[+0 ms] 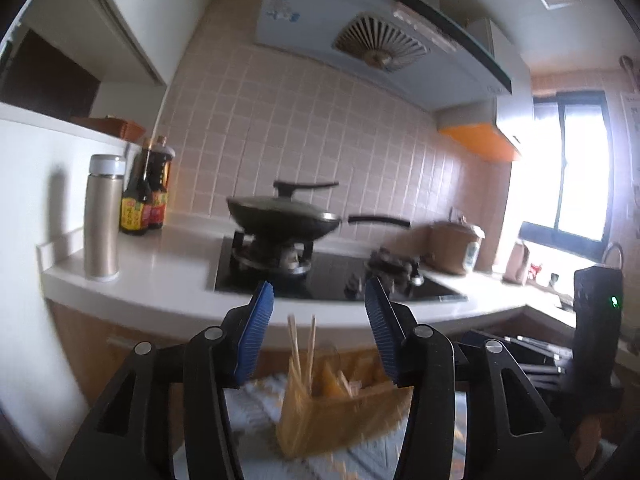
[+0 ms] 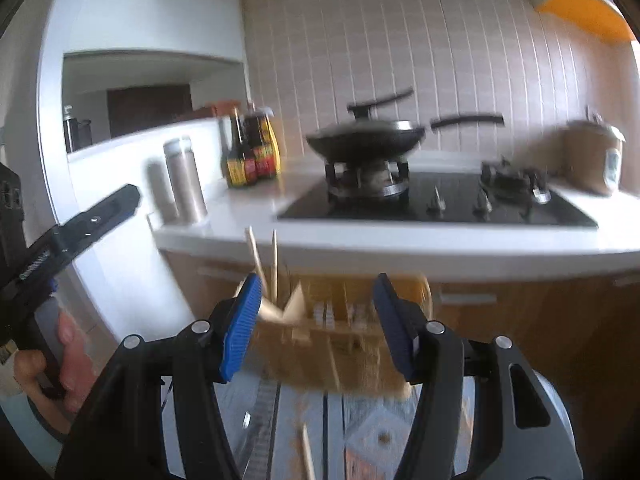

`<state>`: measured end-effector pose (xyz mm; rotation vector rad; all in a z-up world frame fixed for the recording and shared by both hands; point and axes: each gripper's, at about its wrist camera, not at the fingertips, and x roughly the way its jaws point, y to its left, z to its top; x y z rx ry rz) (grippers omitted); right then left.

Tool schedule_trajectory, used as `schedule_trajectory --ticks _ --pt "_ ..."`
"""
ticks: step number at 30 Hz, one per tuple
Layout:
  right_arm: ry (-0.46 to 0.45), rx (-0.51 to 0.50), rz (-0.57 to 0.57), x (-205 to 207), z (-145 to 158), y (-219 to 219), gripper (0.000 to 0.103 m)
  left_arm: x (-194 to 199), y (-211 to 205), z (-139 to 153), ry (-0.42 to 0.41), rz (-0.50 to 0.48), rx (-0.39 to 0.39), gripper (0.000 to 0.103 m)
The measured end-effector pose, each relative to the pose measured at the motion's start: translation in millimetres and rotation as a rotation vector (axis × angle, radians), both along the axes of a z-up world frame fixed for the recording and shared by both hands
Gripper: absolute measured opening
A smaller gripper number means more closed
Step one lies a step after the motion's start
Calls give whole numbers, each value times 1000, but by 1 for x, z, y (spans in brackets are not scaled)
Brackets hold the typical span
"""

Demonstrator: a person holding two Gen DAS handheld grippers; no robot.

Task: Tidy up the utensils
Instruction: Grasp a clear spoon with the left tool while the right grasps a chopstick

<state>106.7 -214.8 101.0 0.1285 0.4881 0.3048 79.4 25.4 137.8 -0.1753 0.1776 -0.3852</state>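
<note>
Behind, a lidded wok [image 1: 286,216] sits on the black stove [image 1: 328,276], with sauce bottles [image 1: 146,196] and a steel flask [image 1: 102,216] on the counter. The woven utensil basket [image 1: 340,412] stands on a patterned cloth [image 1: 256,404], chopsticks [image 1: 302,344] upright inside. Both the left gripper [image 1: 319,332] and right gripper [image 2: 316,322] stand apart, empty. Motion blur hides the basket's contents.

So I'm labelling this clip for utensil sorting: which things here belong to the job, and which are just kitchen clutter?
Job:
- woven holder
- chopsticks standing in it
- loose chopstick in front

Clutter:
- lidded wok
- sauce bottles
- flask
- rice cooker
</note>
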Motion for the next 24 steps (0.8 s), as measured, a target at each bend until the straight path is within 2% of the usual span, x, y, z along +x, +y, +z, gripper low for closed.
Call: schedule_trajectory --ticks 3,6,8,9,11,14,16,18,22,24 --pt "155 -39 32 -11 -7 4 55 -11 3 -5 131 -41 39 53" --pt "343 -79 87 -14 -30 13 54 -1 -3 -29 358 -148 73 53" --pt "464 -107 133 -14 -52 20 54 11 -9 -54 521 -213 101 53" --pt "500 -127 143 -15 -61 24 54 20 -15 -75 632 -255 126 53" --pt "568 -162 149 -16 -81 28 54 33 -24 -111 773 -291 176 53" --pt "645 -156 170 -16 -105 30 46 46 -30 -146 853 -260 205 53" --pt "683 -155 183 -14 -117 32 44 54 -33 -159 880 -257 209 55" --pt "713 -186 194 -14 -131 36 43 65 -34 -173 922 -186 225 57" --pt "769 -236 206 -10 -153 40 38 84 -34 -190 982 -163 185 57" --pt "778 -275 216 -11 -161 43 38 87 -38 -192 969 -154 200 60"
